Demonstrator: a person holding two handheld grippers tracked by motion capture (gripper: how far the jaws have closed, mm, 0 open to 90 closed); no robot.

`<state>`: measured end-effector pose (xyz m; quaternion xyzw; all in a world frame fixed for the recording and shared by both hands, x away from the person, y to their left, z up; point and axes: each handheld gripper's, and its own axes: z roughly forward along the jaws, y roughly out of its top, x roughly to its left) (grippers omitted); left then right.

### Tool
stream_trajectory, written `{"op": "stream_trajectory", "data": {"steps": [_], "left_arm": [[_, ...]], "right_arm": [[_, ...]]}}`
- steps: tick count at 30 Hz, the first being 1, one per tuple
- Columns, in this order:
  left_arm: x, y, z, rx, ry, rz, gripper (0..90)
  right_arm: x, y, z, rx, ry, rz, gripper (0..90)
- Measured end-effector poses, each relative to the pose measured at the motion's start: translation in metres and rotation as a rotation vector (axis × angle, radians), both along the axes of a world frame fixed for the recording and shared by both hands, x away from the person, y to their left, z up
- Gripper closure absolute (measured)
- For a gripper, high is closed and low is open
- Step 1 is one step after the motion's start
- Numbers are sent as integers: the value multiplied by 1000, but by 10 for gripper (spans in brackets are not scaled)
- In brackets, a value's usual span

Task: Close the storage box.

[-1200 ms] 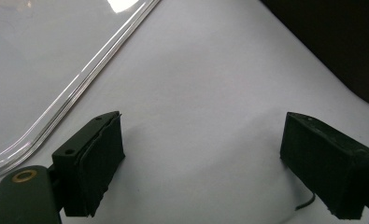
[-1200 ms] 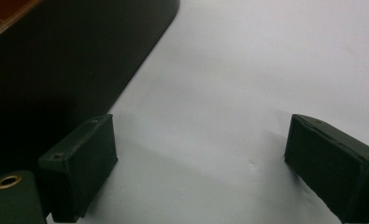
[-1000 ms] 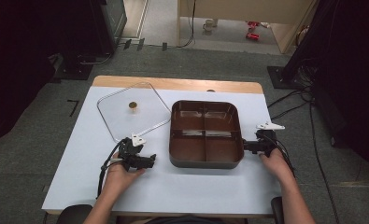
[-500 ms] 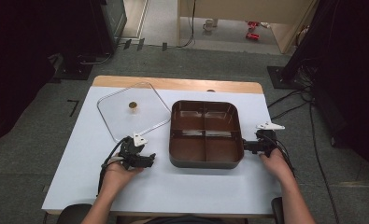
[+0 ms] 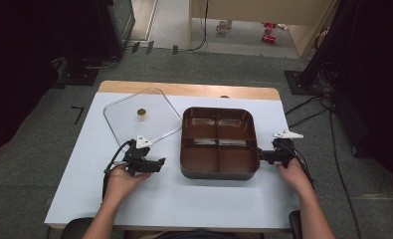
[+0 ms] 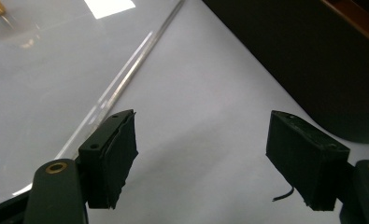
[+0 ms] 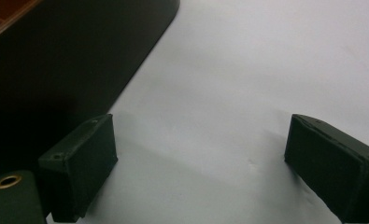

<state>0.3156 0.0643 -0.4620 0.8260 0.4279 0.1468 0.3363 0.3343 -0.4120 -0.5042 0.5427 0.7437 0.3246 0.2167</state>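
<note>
A brown tray [image 5: 219, 169] with four compartments sits mid-table. A clear lid [image 5: 129, 122] with a gold knob [image 5: 141, 113] lies flat to its left. My left gripper [image 5: 159, 163] rests on the table just left of the tray, pointing at its near left side. Its jaws have just been closing, but they still stand apart with nothing between them [image 6: 205, 140]. The lid's edge [image 6: 126, 79] runs past the left pad. My right gripper [image 5: 261, 155] is open by the tray's right wall [image 7: 70, 60], with bare table between its jaws [image 7: 201, 154].
The white table top [image 5: 184, 199] has a wooden strip [image 5: 194, 89] along its far edge. Cables [image 5: 308, 112] trail over the floor on the right. Dark equipment [image 5: 109, 25] stands beyond the table at the far left.
The left hand has shifted slightly on the table. The right hand, tray and lid have stayed put.
</note>
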Motion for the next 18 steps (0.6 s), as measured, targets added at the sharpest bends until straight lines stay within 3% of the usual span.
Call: {"op": "stream_trajectory", "data": {"steps": [8, 18], "left_arm": [[18, 3, 7, -1, -10, 16, 256], [37, 7, 12, -49, -34, 18, 263]], "right_arm": [[0, 0, 0, -1, 0, 0, 86], [0, 0, 0, -1, 0, 0, 86]]}}
